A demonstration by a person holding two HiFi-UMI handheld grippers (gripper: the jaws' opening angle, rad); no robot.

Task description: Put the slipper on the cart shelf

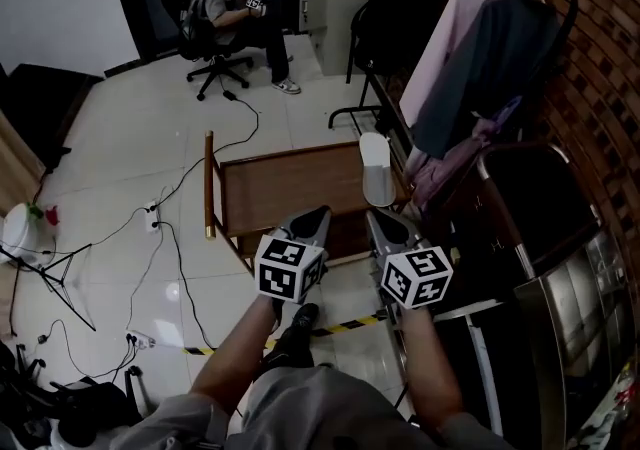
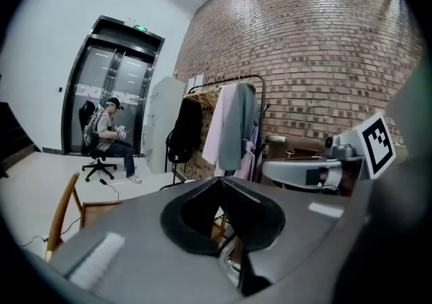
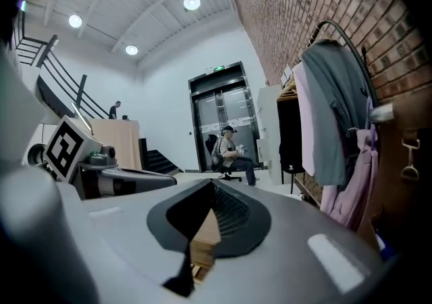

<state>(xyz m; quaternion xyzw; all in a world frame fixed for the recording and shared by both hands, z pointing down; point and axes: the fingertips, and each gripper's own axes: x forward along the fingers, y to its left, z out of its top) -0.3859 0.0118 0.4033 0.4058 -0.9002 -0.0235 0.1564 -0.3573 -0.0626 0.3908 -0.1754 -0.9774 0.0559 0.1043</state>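
Wooden cart shelf point(image 1: 290, 188): slipper point(image 1: 377, 170) at rt edge, floor point(image 1: 130, 138) open lt.

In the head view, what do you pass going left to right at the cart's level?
Floor power strip → wooden cart → white slipper → hanging clothes.

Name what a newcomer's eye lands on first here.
The left gripper and right gripper, jaws together and topped with bold square markers, fill the foreground, aimed at a wooden cart. A white slipper lies at the cart's right edge. Pink and grey clothes hang at upper right.
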